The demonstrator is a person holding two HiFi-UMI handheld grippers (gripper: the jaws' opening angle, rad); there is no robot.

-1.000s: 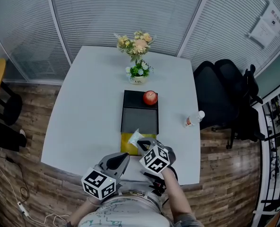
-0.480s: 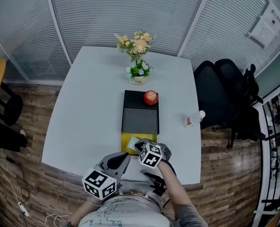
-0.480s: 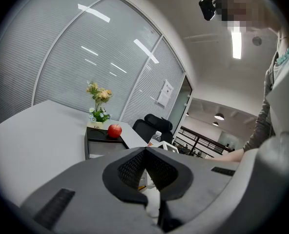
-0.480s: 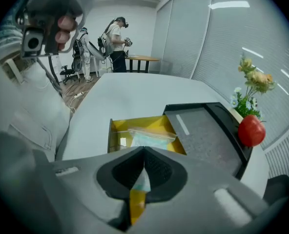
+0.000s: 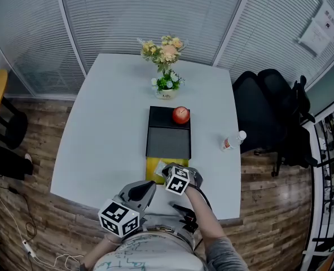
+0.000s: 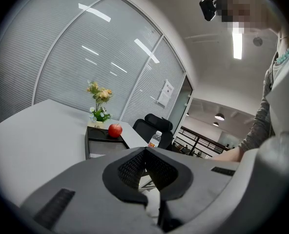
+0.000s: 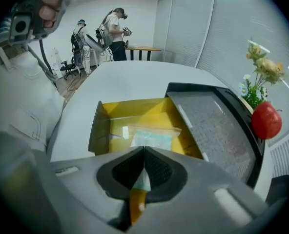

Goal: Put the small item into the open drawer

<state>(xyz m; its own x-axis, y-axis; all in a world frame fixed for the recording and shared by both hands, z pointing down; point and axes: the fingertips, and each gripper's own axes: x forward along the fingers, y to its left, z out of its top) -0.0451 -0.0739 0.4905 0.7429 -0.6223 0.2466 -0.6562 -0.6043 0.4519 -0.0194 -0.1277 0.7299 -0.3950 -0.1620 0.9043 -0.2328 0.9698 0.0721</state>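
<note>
Pouch [image 7: 152,138] — clear plastic, seemingly — at yellow drawer [image 7: 99,130]

An apple [image 5: 181,114] is sitting on the far end of the black drawer box [image 5: 168,135], while the right gripper [image 5: 167,172] is hanging over the yellow drawer [image 5: 154,169] standing open at its near side.

This is an office meeting room. Slatted blinds [image 5: 127,16] run along glass partition walls, a big white table [image 5: 99,123] stands on wood-look flooring [image 5: 37,219], and a black swivel chair [image 5: 268,112] sits off to one side. A printed notice [image 5: 319,30] hangs on the wall (too small to read). A strip light [image 6: 237,43] glows overhead, and other people [image 7: 116,33] stand by a desk [image 7: 142,48] beyond.
</note>
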